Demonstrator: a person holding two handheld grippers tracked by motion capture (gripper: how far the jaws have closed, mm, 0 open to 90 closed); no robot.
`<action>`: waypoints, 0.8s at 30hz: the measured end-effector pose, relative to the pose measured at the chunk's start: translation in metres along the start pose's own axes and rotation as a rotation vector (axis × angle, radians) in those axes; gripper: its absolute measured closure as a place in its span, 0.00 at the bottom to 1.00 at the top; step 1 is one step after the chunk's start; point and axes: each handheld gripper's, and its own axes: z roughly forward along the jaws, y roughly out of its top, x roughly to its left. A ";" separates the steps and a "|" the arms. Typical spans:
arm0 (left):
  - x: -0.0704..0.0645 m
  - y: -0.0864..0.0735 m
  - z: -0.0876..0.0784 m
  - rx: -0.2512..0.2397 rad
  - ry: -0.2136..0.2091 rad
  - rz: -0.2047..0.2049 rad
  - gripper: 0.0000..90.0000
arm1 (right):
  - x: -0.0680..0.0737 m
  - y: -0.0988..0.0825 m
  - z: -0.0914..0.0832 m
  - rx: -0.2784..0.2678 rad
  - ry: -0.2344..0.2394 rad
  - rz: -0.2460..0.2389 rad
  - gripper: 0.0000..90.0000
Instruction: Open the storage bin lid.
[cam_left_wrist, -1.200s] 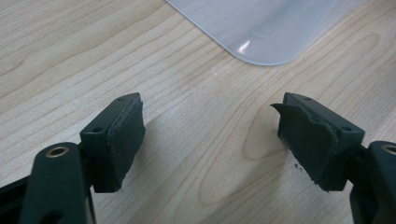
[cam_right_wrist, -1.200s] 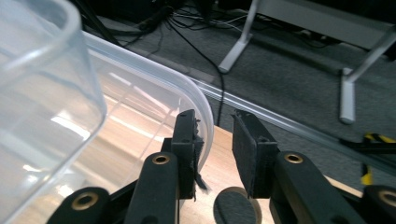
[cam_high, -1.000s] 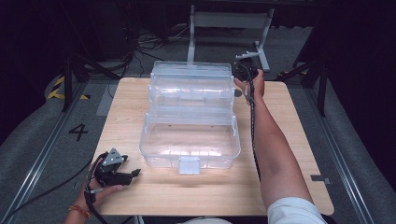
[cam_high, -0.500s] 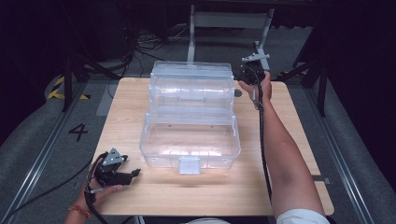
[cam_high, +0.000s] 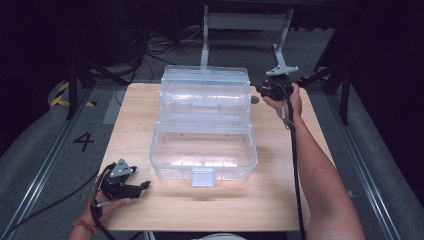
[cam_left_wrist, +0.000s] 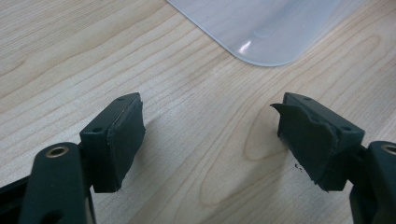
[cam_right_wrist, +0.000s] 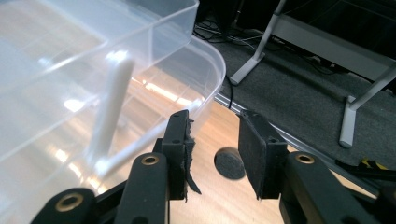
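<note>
A clear plastic tiered box (cam_high: 204, 125) stands opened out in the middle of the wooden table (cam_high: 280, 190). My right gripper (cam_high: 260, 93) is held at the box's back right corner, just off its wall. In the right gripper view its jaws (cam_right_wrist: 214, 119) stand open beside the rounded box corner (cam_right_wrist: 205, 60), with nothing between them. My left gripper (cam_high: 144, 185) rests low over the table's front left, apart from the box. Its jaws (cam_left_wrist: 208, 105) are wide open over bare wood, and a corner of the box (cam_left_wrist: 266, 28) lies ahead.
A small dark round disc (cam_right_wrist: 229, 163) lies on the table under the right jaws, by the box's back right corner (cam_high: 255, 99). A grey metal stand (cam_high: 245, 22) rises behind the table. The floor around is dark, with cables at the back left.
My right hand and gripper have shifted a little to the right, away from the box's back corner. The left gripper has stayed put.
</note>
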 end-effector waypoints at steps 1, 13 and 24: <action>0.000 0.000 0.000 0.000 0.000 0.000 0.26 | 0.000 0.000 0.000 0.000 0.000 0.000 0.71; 0.000 0.000 0.000 -0.003 0.005 0.008 0.26 | 0.013 -0.028 -0.030 0.022 0.049 -0.052 0.67; 0.000 0.000 0.000 -0.005 0.010 0.009 0.26 | 0.025 -0.048 -0.049 0.045 0.058 -0.115 0.64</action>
